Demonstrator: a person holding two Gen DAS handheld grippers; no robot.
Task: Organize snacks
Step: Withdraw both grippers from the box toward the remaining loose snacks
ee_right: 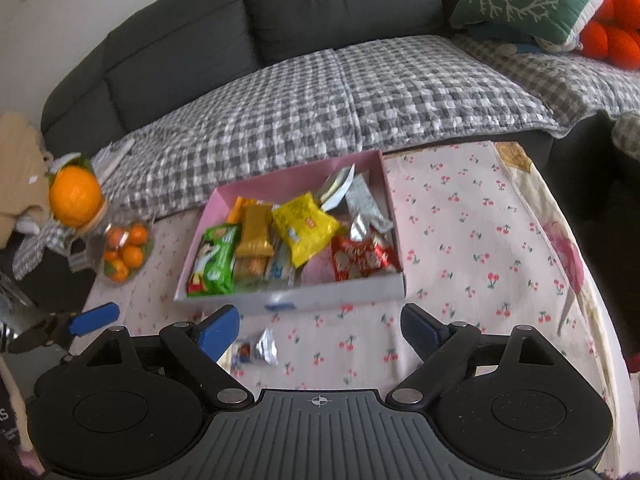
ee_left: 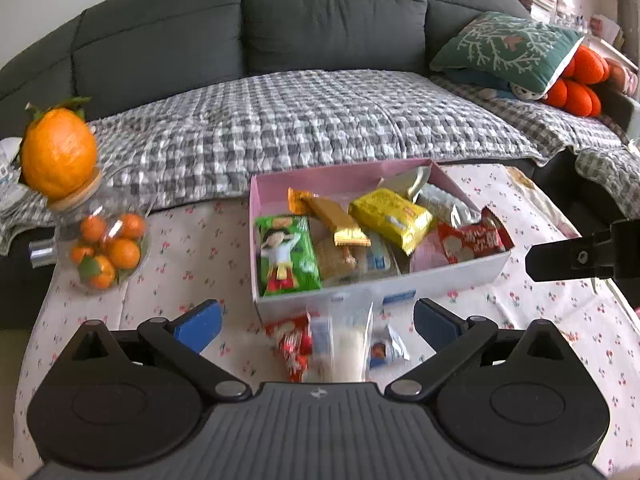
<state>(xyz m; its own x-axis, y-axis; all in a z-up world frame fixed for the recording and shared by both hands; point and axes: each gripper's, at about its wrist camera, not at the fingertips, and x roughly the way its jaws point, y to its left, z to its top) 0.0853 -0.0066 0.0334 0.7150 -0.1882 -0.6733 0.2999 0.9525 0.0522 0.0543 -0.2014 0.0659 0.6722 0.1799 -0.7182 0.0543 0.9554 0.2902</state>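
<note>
A pink-lined box on the cherry-print table holds several snacks: a green packet, a gold bar, a yellow packet and a red packet. In front of the box lie a red packet, a clear bag and a small silver candy. My left gripper is open above these loose snacks. My right gripper is open and empty just before the box.
A glass jar of small oranges with an orange-shaped lid stands at the table's left. A sofa with a checked blanket lies behind the table. A green cushion sits at the right.
</note>
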